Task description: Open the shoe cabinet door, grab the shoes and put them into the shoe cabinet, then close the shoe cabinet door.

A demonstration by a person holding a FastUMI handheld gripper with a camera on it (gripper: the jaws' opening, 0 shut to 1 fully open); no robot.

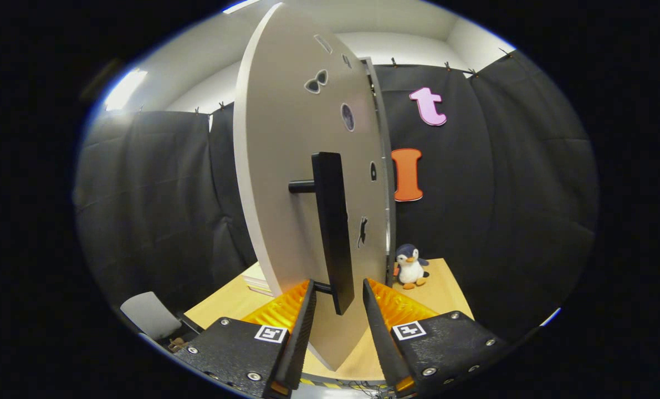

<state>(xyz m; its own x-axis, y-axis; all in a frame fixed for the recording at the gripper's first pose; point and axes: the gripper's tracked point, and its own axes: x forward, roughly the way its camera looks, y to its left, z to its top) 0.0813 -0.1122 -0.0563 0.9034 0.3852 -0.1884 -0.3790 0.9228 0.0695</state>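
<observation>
The white shoe cabinet door stands swung out toward me, nearly edge-on, with small dark stickers on its face. Its long black bar handle runs upright on two short posts. My gripper straddles the lower end of that handle, one finger on each side. A narrow gap shows between each finger and the bar, so the fingers are open around it. Behind the door's far edge the grey cabinet frame shows as a thin strip. The cabinet's inside is hidden by the door.
A small plush penguin sits on the wooden table to the right of the cabinet. A stack of books lies left of the door's foot. A grey chair back stands low at the left.
</observation>
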